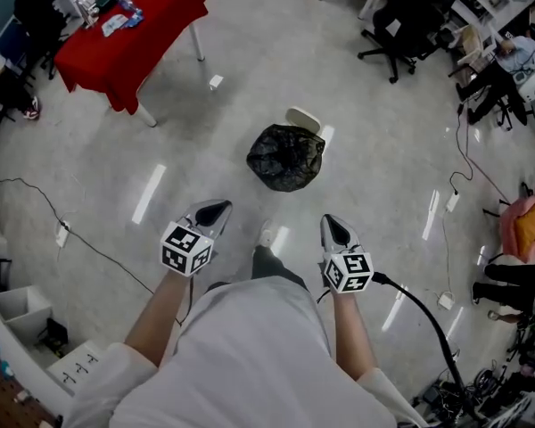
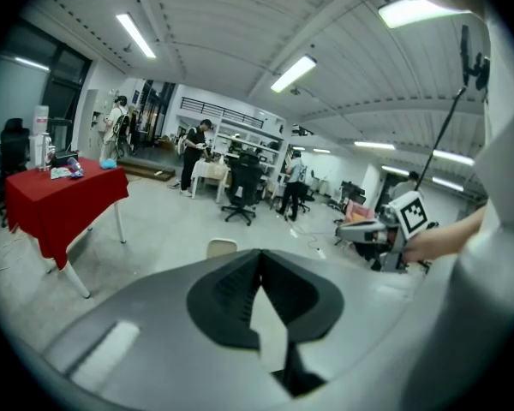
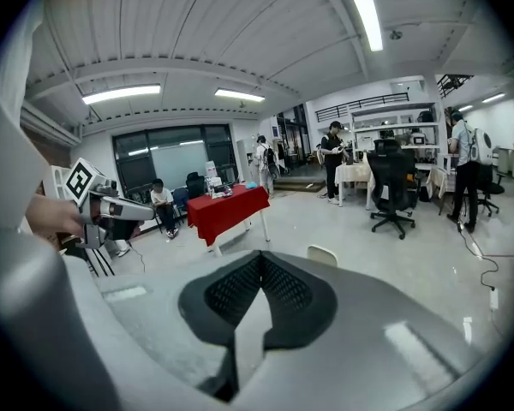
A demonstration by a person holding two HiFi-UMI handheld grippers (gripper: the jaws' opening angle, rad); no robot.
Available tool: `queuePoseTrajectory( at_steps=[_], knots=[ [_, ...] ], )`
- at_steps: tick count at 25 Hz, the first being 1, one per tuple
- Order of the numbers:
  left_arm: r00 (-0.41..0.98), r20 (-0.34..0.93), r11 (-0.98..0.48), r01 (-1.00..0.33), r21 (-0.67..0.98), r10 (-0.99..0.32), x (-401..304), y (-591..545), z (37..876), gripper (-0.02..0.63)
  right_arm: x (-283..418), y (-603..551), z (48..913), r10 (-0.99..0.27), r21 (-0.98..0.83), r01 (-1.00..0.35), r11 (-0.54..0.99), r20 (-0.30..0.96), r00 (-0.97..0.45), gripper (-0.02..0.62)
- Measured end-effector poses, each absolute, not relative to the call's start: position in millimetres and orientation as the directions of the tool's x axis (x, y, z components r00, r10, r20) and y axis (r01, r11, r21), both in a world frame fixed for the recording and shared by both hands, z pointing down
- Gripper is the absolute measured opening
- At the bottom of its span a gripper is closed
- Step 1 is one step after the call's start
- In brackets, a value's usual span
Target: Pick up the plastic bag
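black plastic bag (image 1: pixel 285 157) lies ahead on the floor (image 1: pixel 383 176), equally far from the clenched, empty left gripper (image 1: pixel 214 209) and right gripper (image 1: pixel 335 229).

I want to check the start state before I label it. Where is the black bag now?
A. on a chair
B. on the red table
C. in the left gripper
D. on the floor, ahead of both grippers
D: the head view shows the bag on the floor, apart from the left gripper and right gripper, both shut and empty.
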State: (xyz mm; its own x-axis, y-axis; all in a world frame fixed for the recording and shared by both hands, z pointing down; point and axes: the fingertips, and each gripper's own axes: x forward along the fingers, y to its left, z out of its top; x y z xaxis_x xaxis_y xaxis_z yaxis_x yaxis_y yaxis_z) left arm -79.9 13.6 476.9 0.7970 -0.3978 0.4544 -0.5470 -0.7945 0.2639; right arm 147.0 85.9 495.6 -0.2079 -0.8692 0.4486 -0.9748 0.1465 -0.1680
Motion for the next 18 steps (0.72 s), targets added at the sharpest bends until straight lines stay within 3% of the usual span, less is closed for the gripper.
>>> queuePoseTrajectory(
  at_steps=[10, 18],
  knots=[
    [0.801, 0.461, -0.795, -0.539, 0.278, -0.382, -24, -81, 488, 0.003, 202, 3, 519, -0.838, -0.175, -0.971, 0.163, 0.494, -0.23, 0.002],
    [0.78, 0.51, -0.799, -0.542, 0.261, -0.363, -23, -131, 501, 0.003, 210, -34, 525, -0.833, -0.179, -0.973, 0.145, 0.509, -0.218, 0.002]
  ],
)
